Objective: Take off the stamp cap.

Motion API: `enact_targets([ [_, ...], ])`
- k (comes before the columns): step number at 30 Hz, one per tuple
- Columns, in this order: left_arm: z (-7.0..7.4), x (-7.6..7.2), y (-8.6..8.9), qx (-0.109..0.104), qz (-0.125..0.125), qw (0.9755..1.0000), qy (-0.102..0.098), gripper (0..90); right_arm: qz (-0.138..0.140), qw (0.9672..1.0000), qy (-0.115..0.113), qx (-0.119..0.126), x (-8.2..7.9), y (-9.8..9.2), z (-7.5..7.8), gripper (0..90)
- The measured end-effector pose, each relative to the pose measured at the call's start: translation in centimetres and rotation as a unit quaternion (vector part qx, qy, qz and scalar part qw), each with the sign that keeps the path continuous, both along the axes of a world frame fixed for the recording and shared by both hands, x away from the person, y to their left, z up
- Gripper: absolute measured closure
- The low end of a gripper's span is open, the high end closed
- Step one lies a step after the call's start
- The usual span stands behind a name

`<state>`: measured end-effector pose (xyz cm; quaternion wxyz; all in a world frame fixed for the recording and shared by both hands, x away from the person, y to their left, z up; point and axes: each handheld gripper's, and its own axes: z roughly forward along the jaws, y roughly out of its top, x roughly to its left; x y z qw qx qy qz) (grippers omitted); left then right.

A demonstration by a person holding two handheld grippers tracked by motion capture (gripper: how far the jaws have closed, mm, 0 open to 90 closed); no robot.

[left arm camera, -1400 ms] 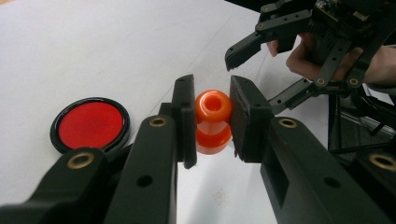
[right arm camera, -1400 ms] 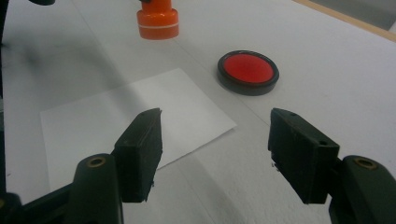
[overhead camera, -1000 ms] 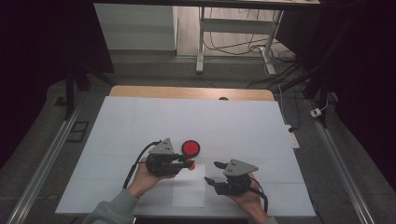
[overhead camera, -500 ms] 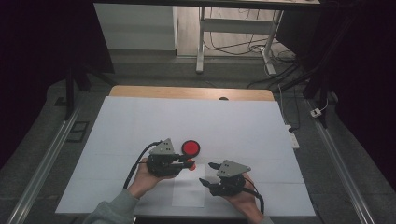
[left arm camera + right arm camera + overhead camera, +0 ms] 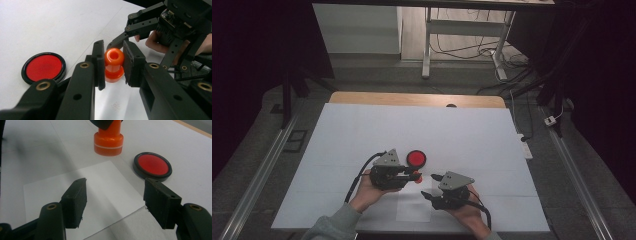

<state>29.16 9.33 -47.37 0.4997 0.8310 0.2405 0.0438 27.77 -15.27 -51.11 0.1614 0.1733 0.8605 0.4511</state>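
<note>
Upright, glossy orange stamp [image 5: 114,65]

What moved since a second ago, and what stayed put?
The right gripper slid a little toward the left gripper, with its jaws open over the white paper. The left gripper kept its hold on the orange stamp, and the red ink pad did not move.

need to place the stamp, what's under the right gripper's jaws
A white paper sheet lies flat on the table under the open right gripper. Whatever lies beneath the sheet is covered.
</note>
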Motion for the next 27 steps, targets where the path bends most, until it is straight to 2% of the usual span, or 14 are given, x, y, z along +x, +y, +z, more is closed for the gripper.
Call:
enact_targets([
  [17,-0.1,0.0,-0.2,0.002,-0.002,1.0,0.001,72.6,0.002,1.0,-0.002,-0.003,0.1,0.6,0.0,34.6],
  [27,-0.2,-0.1,-0.4,0.003,-0.003,1.0,0.002,72.6,0.007,1.0,-0.002,0.004,0.1,1.3,0.1,34.9],
])
